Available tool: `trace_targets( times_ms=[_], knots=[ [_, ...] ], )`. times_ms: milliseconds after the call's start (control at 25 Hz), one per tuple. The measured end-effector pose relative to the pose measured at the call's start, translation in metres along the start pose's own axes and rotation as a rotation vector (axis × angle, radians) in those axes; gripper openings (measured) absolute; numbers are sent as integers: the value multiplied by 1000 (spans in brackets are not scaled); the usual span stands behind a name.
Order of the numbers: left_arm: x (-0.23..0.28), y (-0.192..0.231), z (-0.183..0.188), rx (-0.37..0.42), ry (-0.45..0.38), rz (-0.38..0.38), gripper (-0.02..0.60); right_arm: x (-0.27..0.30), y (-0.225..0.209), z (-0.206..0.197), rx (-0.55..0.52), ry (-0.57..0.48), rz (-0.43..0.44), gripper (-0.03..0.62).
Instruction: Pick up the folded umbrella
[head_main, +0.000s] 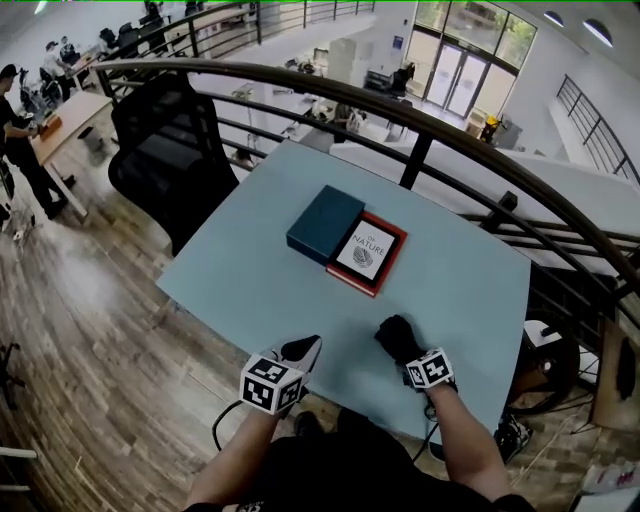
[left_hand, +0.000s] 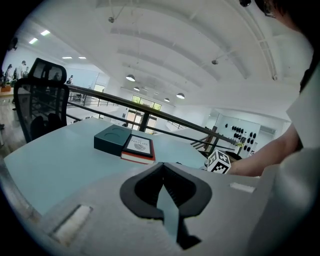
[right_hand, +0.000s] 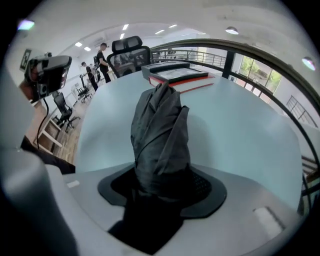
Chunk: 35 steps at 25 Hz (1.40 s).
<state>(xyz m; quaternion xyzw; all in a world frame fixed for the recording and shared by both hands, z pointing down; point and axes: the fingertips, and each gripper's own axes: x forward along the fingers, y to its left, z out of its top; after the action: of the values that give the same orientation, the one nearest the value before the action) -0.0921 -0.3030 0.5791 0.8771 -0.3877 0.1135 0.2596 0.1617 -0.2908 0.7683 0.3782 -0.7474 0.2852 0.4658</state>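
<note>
Folded black umbrella (right_hand: 160, 132) clamped between the right gripper's (right_hand: 162, 192) jaws, near the pale blue table's (head_main: 455, 295) near edge. Left gripper (left_hand: 162, 169) beside it at that same edge, jaws pressed together, nothing in them. Mid-table, dark teal box (head_main: 325, 224) touching a red-edged book (head_main: 366, 252)

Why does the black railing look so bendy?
Head view: the wide lens curves the black metal railing. Right gripper view: the dark grey folded umbrella looms huge, close to the lens, its base blurred. Left gripper view: corners go dark.
</note>
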Motion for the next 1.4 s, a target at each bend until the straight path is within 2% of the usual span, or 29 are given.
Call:
trace_targets(
  times_ms=[80, 200, 400, 600, 760, 920, 1080, 1280, 1400],
  knots=[
    [-15, 3, 5, 5, -25, 4, 8, -5, 18, 5, 52, -53, 36, 250],
    [-34, 5, 17, 32, -60, 8, 8, -21, 48, 21, 76, -138, 89, 249],
    [-47, -1, 33, 46, -113, 24, 8, -60, 68, 57, 68, -262, 149, 249],
    [-55, 3, 39, 41, -123, 59, 8, -93, 83, 105, 45, -392, 225, 250],
    [-56, 4, 45, 24, -131, 96, 7, -125, 86, 145, 42, -500, 281, 249],
    [-41, -5, 66, 57, -134, 101, 8, -166, 78, 173, 3, -610, 290, 250],
    [-34, -22, 89, 91, -148, 90, 8, -204, 73, 184, -72, -699, 271, 250],
    [-38, -37, 111, 96, -191, 92, 8, -251, 72, 188, -75, -846, 327, 250],
    [-46, -40, 117, 100, -218, 119, 8, -278, 70, 189, -78, -936, 346, 252]
  ],
)
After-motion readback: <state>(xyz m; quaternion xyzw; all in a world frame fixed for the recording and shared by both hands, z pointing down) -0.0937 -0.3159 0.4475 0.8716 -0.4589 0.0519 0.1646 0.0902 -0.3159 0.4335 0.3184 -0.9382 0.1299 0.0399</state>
